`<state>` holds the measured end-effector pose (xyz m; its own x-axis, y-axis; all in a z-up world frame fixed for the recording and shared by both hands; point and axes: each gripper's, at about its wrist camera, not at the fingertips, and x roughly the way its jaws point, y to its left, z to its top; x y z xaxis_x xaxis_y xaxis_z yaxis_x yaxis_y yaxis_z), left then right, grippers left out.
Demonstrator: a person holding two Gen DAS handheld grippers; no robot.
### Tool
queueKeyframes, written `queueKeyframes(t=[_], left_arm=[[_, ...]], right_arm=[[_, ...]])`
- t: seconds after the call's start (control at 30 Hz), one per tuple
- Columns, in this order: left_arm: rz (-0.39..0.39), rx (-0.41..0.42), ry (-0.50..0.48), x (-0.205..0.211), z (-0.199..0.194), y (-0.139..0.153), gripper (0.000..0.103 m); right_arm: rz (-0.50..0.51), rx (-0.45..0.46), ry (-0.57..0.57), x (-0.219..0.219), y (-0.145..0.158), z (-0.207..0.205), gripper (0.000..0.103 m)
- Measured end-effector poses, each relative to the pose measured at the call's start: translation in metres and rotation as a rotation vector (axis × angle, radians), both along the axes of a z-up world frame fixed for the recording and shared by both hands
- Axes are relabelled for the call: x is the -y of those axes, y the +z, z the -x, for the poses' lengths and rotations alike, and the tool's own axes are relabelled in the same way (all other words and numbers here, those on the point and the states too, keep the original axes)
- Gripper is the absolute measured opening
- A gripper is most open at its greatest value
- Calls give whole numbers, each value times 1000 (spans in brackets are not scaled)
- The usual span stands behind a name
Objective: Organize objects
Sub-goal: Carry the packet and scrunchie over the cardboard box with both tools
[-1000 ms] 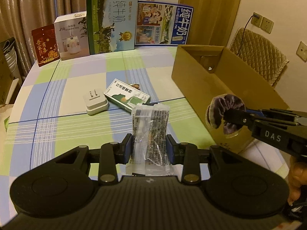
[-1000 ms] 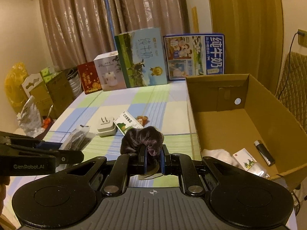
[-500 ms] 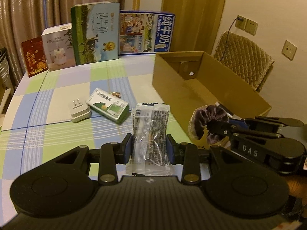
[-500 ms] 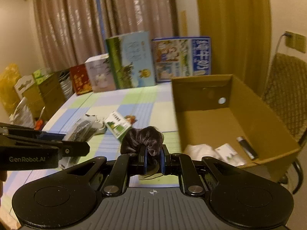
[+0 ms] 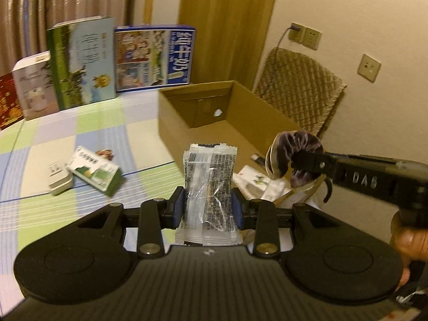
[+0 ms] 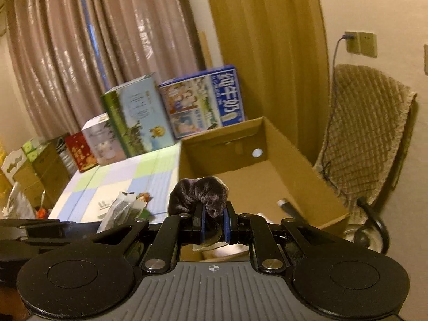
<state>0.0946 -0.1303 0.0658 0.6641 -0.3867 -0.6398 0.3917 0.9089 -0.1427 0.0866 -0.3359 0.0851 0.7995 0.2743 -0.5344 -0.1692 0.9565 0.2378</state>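
Left gripper (image 5: 208,208) pinched a clear printed plastic sachet (image 5: 208,187), long axis running forward out of the jaws. Right gripper (image 6: 212,223) clamped on a dark purple velvet scrunchie (image 6: 199,196). Open brown cardboard box (image 6: 307,184) lay just ahead and below both; right looked nearer.

We see shiny brownish curtains (image 6: 88,61) filling the upper left, a mustard-yellow curtain (image 6: 270,53) at upper centre, and a cream wall (image 5: 355,8) on the right carrying wall sockets (image 5: 305,36) with a cable plugged in. A chair draped in quilted tan fabric (image 6: 366,133) stands at right, and a checked tablecloth (image 5: 53,139) covers the table at lower left under warm, dim light.
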Motion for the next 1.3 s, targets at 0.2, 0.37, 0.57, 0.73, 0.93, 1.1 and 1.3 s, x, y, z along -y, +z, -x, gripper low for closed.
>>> queueKeyframes(t=[0.2, 0.37, 0.57, 0.73, 0.93, 1.1, 1.3], left_arm=[[30, -1, -25, 26, -12, 2, 31], [39, -3, -36, 45, -25, 2, 31], [41, -14, -41, 65, -38, -1, 31], [30, -28, -61, 84, -50, -7, 31], [20, -42, -55, 94, -62, -12, 31], [12, -43, -41, 100, -74, -13, 31], [12, -53, -19, 101, -88, -15, 31]], right_arm=[[82, 13, -14, 19, 7, -9, 10], [127, -3, -25, 33, -1, -22, 10], [148, -23, -27, 46, -12, -36, 10], [143, -36, -32, 56, -19, -48, 10], [137, -41, -32, 64, -22, -62, 10], [140, -37, -37, 66, -21, -71, 10], [142, -41, -38, 68, -22, -77, 10]])
